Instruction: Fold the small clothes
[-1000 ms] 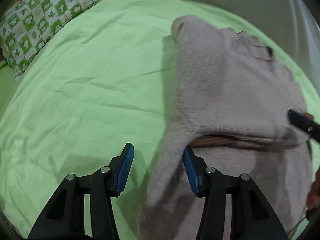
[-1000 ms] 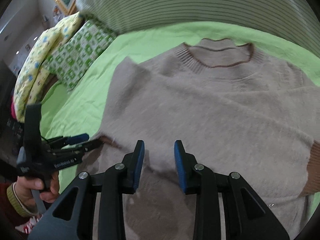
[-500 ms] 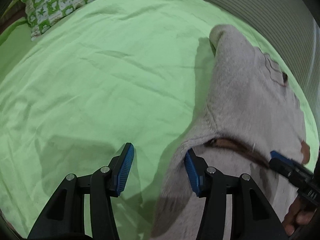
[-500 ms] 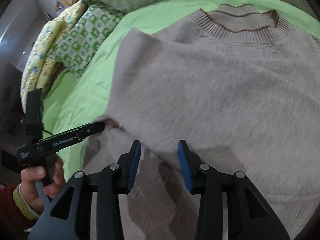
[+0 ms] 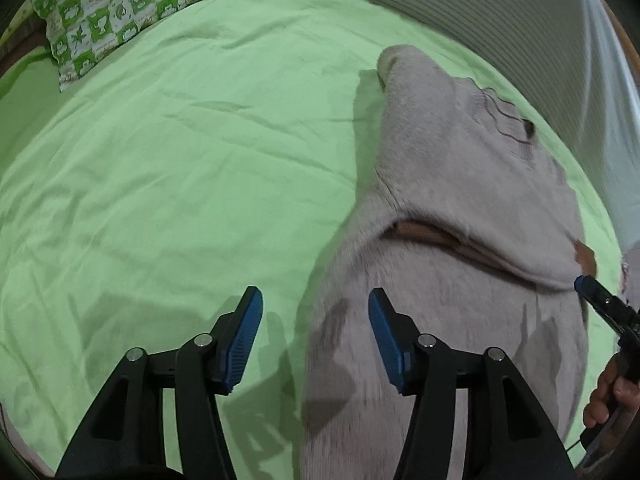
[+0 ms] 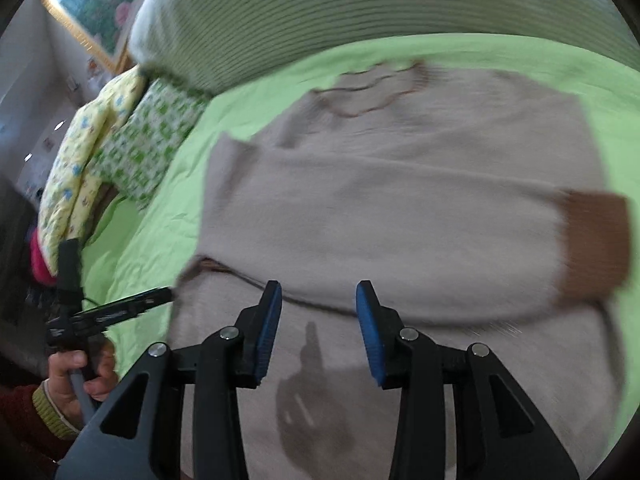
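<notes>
- Nearest to me in the left wrist view, my left gripper (image 5: 315,328) hangs over the bed with its jaws opening and nothing pinched; the left blue pad (image 5: 245,338) is over bare sheet, the right pad over the sweater's near edge.
- In the right wrist view my right gripper (image 6: 318,326) stands at a middling gap, open, hovering above the knit with nothing between the pads; its shadow falls on the fabric just below.
- I see no containers here; the sweater (image 6: 400,216) lies straight on the green bed sheet (image 5: 180,160).
- The sweater is pale beige, fuzzy knit, with a brown-trimmed neckline (image 6: 368,92) and a brown cuff (image 6: 596,240).
- Its long axis runs from me toward the far end of the bed, neckline pointing away at the striped pillow, hem end nearest my grippers.
- One sleeve is folded across the body, lying crosswise, its brown cuff at the right side in the right wrist view; a fold line with a brown edge (image 5: 424,234) shows under it in the left wrist view.
- This view is motion-blurred, so finer knit detail I cannot tell.
- At the left edge, the person's left hand (image 6: 78,372), in a red sleeve with a green cuff, grips the handle of the left gripper.
- Further off, a green-and-white patterned pillow (image 5: 120,12) lies at the sheet's far left corner, beside a yellow printed quilt (image 6: 80,168).
- Farthest, the striped pillow (image 6: 340,20) and a framed picture (image 6: 92,12) on the wall.
</notes>
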{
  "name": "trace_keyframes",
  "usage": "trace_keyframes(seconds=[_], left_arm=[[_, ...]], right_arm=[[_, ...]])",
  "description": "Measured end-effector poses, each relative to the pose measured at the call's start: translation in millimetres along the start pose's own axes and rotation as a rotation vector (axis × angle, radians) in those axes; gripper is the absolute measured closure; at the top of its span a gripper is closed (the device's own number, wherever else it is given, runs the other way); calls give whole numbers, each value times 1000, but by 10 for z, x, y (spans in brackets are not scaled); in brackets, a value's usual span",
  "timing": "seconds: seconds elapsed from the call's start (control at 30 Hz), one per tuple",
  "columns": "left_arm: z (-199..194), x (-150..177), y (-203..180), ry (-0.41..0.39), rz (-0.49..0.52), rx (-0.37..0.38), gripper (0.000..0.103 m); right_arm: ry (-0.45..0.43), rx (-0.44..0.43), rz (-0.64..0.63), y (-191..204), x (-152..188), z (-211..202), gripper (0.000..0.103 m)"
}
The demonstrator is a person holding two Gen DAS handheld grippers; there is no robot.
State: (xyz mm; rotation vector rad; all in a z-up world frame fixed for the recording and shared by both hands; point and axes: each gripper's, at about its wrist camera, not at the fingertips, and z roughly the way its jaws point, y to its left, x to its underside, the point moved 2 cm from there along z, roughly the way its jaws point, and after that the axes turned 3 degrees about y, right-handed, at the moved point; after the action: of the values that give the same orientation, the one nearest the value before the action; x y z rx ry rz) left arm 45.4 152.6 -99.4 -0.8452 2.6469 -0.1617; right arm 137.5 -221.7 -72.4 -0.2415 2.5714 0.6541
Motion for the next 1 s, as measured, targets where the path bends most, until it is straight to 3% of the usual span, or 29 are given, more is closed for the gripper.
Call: trace_keyframes(seconds=[0.23,0.5,0.7,1.0], left_arm=[[-19,428,-86,91,106,37,36],[15,1103,-64,232,187,94,35],[-19,1484,-203,306,271,170,31],[-49,1903,-249,426,280,299,28]], right_arm=[[-36,154,145,-562,611,-644,60],[-75,258,285,-893,1289,-1177,59],[-79,281,348,-967,1716,-1390,59],[-31,266,366,-936,2268,-1510,59]])
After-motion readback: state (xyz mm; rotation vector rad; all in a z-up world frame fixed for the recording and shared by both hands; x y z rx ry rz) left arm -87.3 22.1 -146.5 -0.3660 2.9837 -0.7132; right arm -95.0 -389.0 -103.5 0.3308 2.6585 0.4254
